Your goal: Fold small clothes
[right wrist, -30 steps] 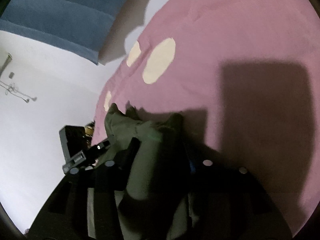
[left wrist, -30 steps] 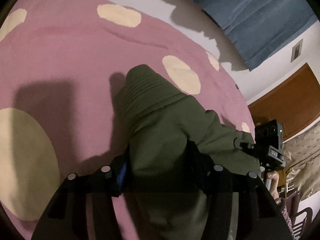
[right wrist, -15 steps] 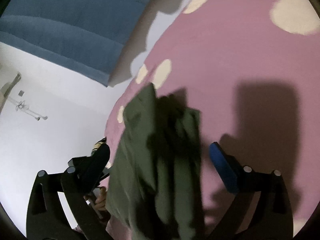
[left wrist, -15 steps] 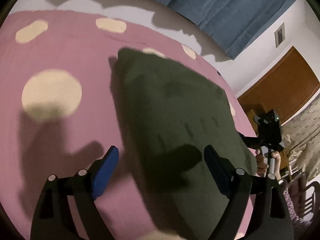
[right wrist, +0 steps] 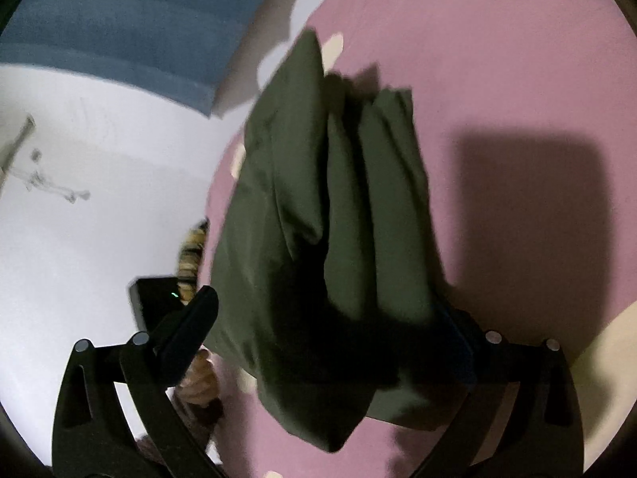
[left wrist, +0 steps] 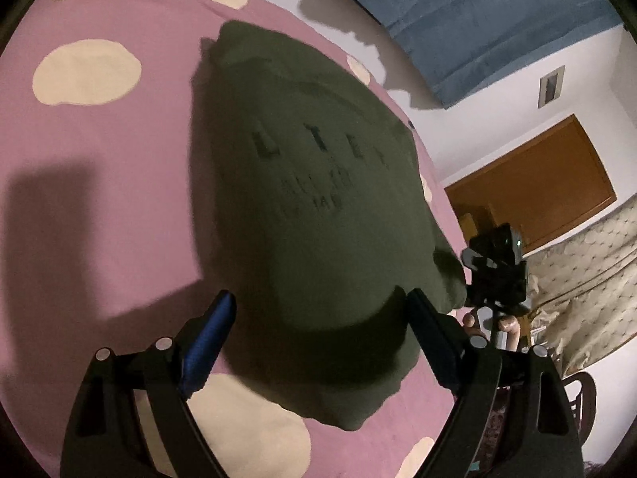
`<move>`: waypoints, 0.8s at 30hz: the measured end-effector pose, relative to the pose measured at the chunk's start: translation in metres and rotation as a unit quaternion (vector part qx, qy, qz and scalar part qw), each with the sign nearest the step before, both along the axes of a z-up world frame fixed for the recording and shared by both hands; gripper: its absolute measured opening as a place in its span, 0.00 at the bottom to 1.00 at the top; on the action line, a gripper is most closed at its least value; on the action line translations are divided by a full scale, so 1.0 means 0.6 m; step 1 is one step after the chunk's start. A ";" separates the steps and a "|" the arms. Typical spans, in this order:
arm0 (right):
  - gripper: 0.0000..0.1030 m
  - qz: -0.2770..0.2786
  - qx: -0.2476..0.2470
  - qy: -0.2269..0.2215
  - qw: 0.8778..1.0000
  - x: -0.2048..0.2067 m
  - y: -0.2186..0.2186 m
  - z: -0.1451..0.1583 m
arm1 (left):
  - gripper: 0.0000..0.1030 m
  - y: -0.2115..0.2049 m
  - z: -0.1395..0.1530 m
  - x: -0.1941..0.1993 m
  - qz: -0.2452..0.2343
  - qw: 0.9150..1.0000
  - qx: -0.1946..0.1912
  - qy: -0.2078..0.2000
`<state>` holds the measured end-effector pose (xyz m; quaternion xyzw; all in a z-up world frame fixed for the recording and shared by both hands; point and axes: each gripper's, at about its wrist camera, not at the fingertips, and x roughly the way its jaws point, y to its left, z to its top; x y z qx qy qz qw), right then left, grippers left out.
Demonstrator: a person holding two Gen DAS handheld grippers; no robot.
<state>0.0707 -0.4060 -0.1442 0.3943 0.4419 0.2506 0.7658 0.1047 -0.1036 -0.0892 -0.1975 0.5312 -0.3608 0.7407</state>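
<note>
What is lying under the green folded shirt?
The green folded shirt lies on the pink bedspread with cream spots. One cream spot disappears partly under its near edge. Anything else beneath it is covered and cannot be seen.

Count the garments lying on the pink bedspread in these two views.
1. A single olive-green garment lies on the pink spotted bedspread, central in both views. Others could lie outside the frames.
</note>
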 end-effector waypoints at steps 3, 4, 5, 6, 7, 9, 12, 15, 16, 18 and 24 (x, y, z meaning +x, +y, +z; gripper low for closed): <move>0.90 0.011 -0.038 -0.007 0.999 -0.004 0.018 0.005 | 0.83 -0.008 -0.015 -0.001 0.006 1.000 0.005 0.020; 0.71 0.008 -0.063 0.001 0.998 -0.005 0.023 0.004 | 0.80 -0.006 -0.024 0.003 0.010 0.999 -0.005 0.036; 0.66 0.002 -0.086 0.007 0.996 -0.007 0.027 0.001 | 0.69 -0.007 -0.026 0.006 0.008 0.999 -0.011 0.042; 0.59 0.000 -0.089 0.005 0.996 -0.008 0.027 -0.001 | 0.67 -0.011 -0.029 0.007 0.003 0.999 -0.012 0.044; 0.53 -0.001 -0.087 0.004 0.996 -0.010 0.026 -0.003 | 0.65 -0.015 -0.028 0.005 0.003 0.999 -0.001 0.037; 0.47 -0.006 -0.074 0.004 0.997 -0.013 0.021 -0.009 | 0.63 -0.024 -0.022 -0.002 0.001 1.000 0.014 0.017; 0.41 -0.012 -0.070 -0.002 0.998 -0.012 0.026 -0.011 | 0.63 -0.032 -0.019 -0.001 0.006 1.000 0.022 0.014; 0.36 -0.016 -0.063 -0.006 0.998 -0.012 0.031 -0.011 | 0.61 -0.037 -0.016 -0.001 0.005 1.000 0.026 0.007; 0.34 -0.016 -0.063 -0.008 0.998 -0.012 0.032 -0.010 | 0.60 -0.038 -0.015 0.000 0.005 1.000 0.028 0.005; 0.34 -0.016 -0.065 -0.010 0.998 -0.014 0.032 -0.014 | 0.60 -0.042 -0.014 0.003 0.004 1.000 0.029 0.004; 0.34 -0.017 -0.044 -0.009 0.999 -0.016 0.024 -0.031 | 0.60 -0.033 -0.016 -0.001 0.001 1.000 0.031 -0.001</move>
